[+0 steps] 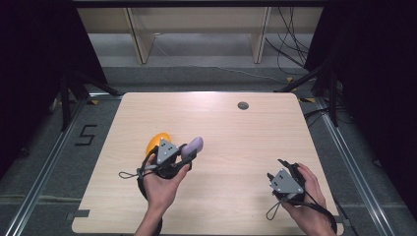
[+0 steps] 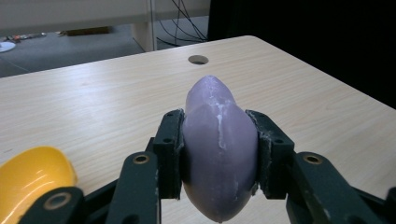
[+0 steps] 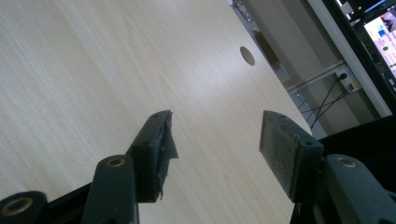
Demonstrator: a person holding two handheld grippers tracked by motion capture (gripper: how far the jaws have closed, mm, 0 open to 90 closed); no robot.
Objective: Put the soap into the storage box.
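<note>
Right gripper (image 1: 281, 169), near right part of the table (image 1: 236, 142): held in the person's right hand (image 1: 305, 196), close to the near edge. In the right gripper view its jaws stand wide apart with bare wood between them, nothing held; the pad on the one jaw looks frayed and peeling at its edge. The gripper (image 3: 215, 144) sits above the tabletop (image 3: 93, 70); contact with the wood cannot be told.

Left gripper (image 1: 189, 153), near left of centre: held in the person's left hand (image 1: 160, 184), grey three-cornered plate on top, cable looped beside the wrist. Jaws clamped on a purple, elongated, rounded object (image 1: 193, 146). In the left gripper view the gripper (image 2: 219, 149) pinches the purple object (image 2: 217, 140) across its widest part, one pad on each flank. Long axis runs along the jaws' direction: blunt far end points away toward the far right of the table, narrower near end points back toward the camera. Pale whitish streaks run along its top ridge. The object appears lifted off the wood.

Yellow-orange rounded object (image 1: 157, 142) lies on the table just beside the left gripper, on its left; in the left gripper view it (image 2: 32, 177) sits at the lower left, apart from the purple object.

Farther out: round cable hole (image 1: 243, 105) in the tabletop near the far edge, right of centre.
</note>
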